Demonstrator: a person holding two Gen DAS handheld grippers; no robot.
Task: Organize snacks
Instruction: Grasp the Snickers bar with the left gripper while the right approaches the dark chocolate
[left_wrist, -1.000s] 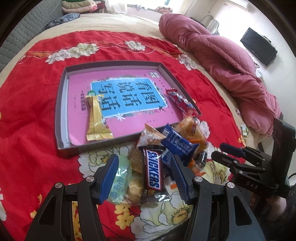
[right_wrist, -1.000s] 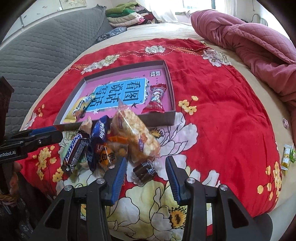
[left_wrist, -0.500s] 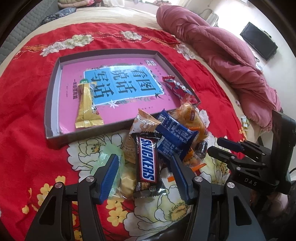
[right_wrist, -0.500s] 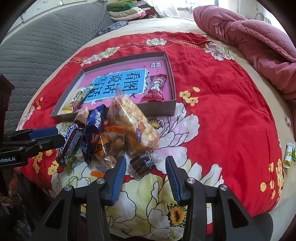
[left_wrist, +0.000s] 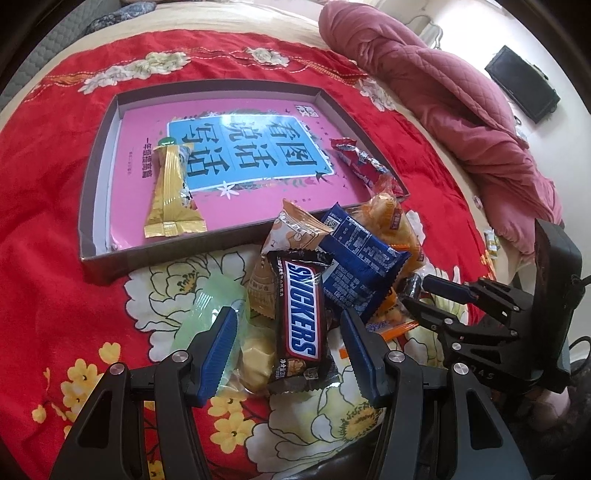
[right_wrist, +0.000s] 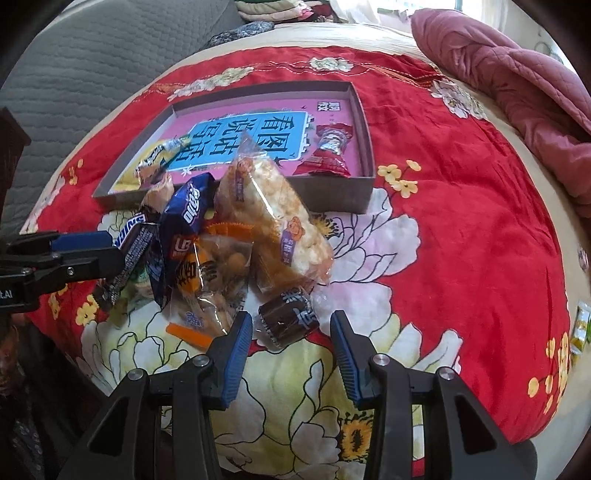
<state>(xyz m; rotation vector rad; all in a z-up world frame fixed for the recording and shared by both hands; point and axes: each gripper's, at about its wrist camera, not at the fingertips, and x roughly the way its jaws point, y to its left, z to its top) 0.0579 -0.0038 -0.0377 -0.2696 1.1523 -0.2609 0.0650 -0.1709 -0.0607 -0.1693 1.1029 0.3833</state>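
A pile of snacks lies on the red bedspread in front of a shallow grey box (left_wrist: 110, 254) (right_wrist: 332, 195) with a pink book in it. My left gripper (left_wrist: 288, 343) is open, its jaws on either side of a Snickers bar (left_wrist: 299, 317). A blue packet (left_wrist: 360, 262), a pale green packet (left_wrist: 207, 317) and a rice cracker pack (right_wrist: 273, 218) are in the pile. My right gripper (right_wrist: 291, 343) is open around a small dark brown candy (right_wrist: 288, 321). In the box lie a gold packet (left_wrist: 170, 192) and a red candy (right_wrist: 328, 151).
A pink quilt (left_wrist: 461, 107) is heaped on the right of the bed. Folded clothes (right_wrist: 280, 7) sit at the far end. A grey headboard (right_wrist: 74, 74) runs along the left. Small yellow-green packets (right_wrist: 580, 325) lie near the right bed edge.
Both grippers have moved forward and down toward the pile. The Snickers bar now sits between the left jaws and the dark candy between the right jaws. Both stay open.
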